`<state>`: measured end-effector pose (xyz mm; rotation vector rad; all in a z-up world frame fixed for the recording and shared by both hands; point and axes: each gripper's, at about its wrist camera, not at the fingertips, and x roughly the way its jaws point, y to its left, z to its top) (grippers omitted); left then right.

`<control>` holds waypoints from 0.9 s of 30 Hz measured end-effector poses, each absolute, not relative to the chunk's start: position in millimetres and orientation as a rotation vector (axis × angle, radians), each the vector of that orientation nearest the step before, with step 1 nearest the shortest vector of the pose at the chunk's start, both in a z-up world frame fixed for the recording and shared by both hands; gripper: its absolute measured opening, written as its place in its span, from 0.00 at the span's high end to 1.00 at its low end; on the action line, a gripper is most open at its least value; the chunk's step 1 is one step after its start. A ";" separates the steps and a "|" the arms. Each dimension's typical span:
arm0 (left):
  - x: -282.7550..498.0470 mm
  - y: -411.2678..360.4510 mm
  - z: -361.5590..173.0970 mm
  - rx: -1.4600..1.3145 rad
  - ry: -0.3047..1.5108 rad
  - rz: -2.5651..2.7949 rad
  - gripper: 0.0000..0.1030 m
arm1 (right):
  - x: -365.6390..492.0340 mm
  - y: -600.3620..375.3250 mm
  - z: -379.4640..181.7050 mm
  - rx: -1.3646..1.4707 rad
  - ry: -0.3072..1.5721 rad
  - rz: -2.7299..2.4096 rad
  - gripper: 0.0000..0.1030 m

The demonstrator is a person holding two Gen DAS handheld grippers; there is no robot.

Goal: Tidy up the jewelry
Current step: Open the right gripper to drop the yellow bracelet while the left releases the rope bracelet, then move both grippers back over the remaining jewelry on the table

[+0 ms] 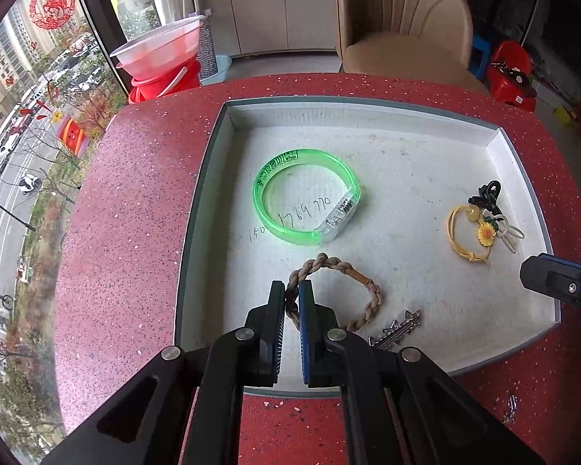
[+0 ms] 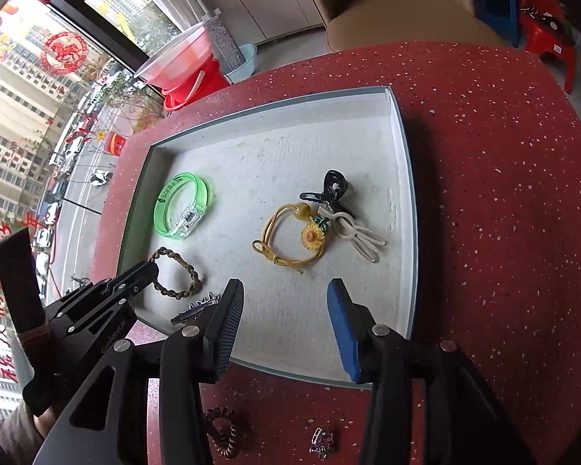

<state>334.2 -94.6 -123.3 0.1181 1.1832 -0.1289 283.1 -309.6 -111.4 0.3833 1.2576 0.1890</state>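
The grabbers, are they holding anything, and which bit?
The left gripper pinches the braided rope bracelet by its near left side, inside the tray. The right gripper is open, holding nothing.

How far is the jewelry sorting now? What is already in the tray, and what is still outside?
Done: the green bangle, the yellow sunflower tie and the clips beside it lie in the tray. In hand: the left gripper is shut on the braided bracelet; the right gripper is open and empty. Left: the coil hair tie and small clear clip on the table.
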 end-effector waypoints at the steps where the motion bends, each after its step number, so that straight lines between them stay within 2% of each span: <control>1: 333.6 -94.3 -123.1 0.117 1.182 -0.131 0.76 | 281.8 -309.5 -109.8 0.384 1.254 0.190 0.51; 2: 333.0 -94.3 -122.7 0.114 1.179 -0.137 0.76 | 280.9 -309.2 -108.4 0.384 1.249 0.192 0.50; 3: 332.0 -94.5 -122.1 0.112 1.178 -0.141 0.70 | 279.6 -308.7 -106.4 0.382 1.244 0.192 0.48; 4: 331.8 -94.4 -121.4 0.109 1.177 -0.142 0.27 | 278.1 -308.6 -104.5 0.381 1.239 0.192 0.46; 5: 331.6 -93.9 -120.2 0.106 1.179 -0.134 0.00 | 276.8 -308.5 -102.1 0.384 1.236 0.193 0.46; 11: 329.4 -91.3 -120.8 0.082 1.134 -0.134 0.00 | 266.9 -310.4 -91.2 0.405 1.209 0.194 0.35; 12: 327.3 -90.8 -118.7 0.089 1.121 -0.128 0.00 | 264.3 -311.2 -89.1 0.413 1.202 0.194 0.31; 13: 324.8 -89.8 -116.0 0.099 1.107 -0.120 0.00 | 260.8 -312.3 -86.8 0.421 1.193 0.196 0.21; 17: 312.0 -83.7 -106.7 0.111 1.081 -0.084 0.00 | 244.4 -317.9 -76.2 0.463 1.147 0.201 0.19; 18: 309.0 -81.8 -106.0 0.115 1.081 -0.073 0.00 | 240.0 -319.0 -73.6 0.469 1.136 0.198 0.10; 20: 301.3 -78.3 -104.1 0.115 1.086 -0.072 0.00 | 231.0 -321.3 -68.2 0.479 1.113 0.196 0.00; 27: 265.9 -73.9 -107.5 0.138 1.140 -0.136 0.00 | 202.8 -321.7 -61.9 0.504 1.109 0.192 0.00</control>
